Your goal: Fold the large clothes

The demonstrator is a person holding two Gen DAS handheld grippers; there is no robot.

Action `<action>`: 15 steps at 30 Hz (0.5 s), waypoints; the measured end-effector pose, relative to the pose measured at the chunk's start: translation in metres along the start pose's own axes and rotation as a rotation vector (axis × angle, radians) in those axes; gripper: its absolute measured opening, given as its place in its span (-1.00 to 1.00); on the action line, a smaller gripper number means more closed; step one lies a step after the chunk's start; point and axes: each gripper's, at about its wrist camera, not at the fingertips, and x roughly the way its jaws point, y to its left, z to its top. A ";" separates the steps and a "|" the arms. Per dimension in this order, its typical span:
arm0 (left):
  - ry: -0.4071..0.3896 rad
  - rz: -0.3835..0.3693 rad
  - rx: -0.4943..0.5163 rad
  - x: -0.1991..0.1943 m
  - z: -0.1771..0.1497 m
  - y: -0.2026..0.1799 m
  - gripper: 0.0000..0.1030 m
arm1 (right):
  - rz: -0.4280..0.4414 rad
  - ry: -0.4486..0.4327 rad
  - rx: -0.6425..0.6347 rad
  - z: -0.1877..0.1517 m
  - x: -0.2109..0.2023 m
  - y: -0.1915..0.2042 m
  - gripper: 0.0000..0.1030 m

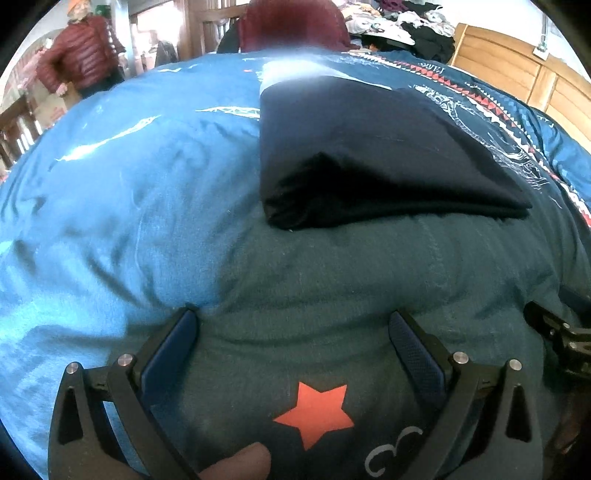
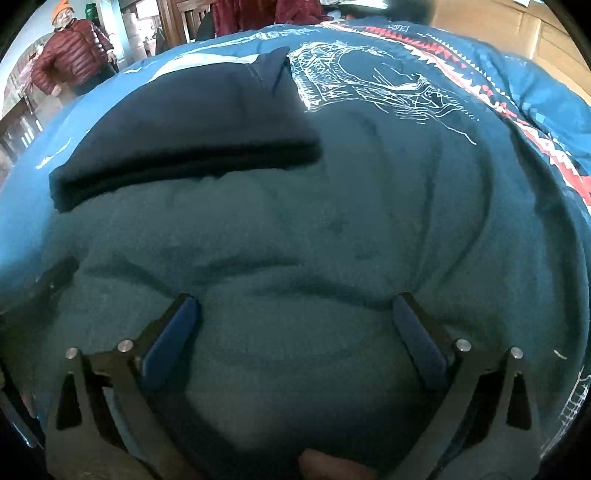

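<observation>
Left wrist view: my left gripper (image 1: 293,325) fills the lower part of the frame with its two blue-padded fingers (image 1: 173,354) spread wide and nothing between them. Beneath it lies a teal garment (image 1: 332,280) with a red star print (image 1: 316,413) at the lower centre; the fingertips sit close over this cloth, though I cannot tell whether they touch it. A fingertip of my hand (image 1: 240,463) shows at the bottom edge. A folded dark navy garment (image 1: 369,155) rests just above the teal one, centre right. Both lie on a blue bedspread (image 1: 110,184) that is bright and creased on the left, with a red-and-white patterned band (image 1: 491,99) toward the upper right. A wooden headboard (image 1: 517,66) stands at the upper right, a pile of mixed clothes (image 1: 406,22) at the top centre right, and a person in a red puffer jacket (image 1: 81,51) at the upper left, near wooden furniture.

Right wrist view: my right gripper (image 2: 295,306) is likewise wide open and holds nothing, low over the wrinkled teal garment (image 2: 295,258). The folded dark navy garment (image 2: 184,140) sits in the upper left, next to a white line drawing (image 2: 369,77) printed on the bedspread (image 2: 535,155). The patterned band (image 2: 517,110) runs down the right side. The person in the red puffer jacket (image 2: 70,55) is at the upper left.
</observation>
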 end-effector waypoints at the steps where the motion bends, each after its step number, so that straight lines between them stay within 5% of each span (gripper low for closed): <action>1: -0.002 0.002 0.001 0.000 0.000 0.000 1.00 | 0.001 0.000 0.000 0.000 0.000 0.000 1.00; 15: -0.018 0.008 0.001 0.000 -0.001 0.000 1.00 | 0.004 -0.002 0.001 0.000 0.000 -0.001 1.00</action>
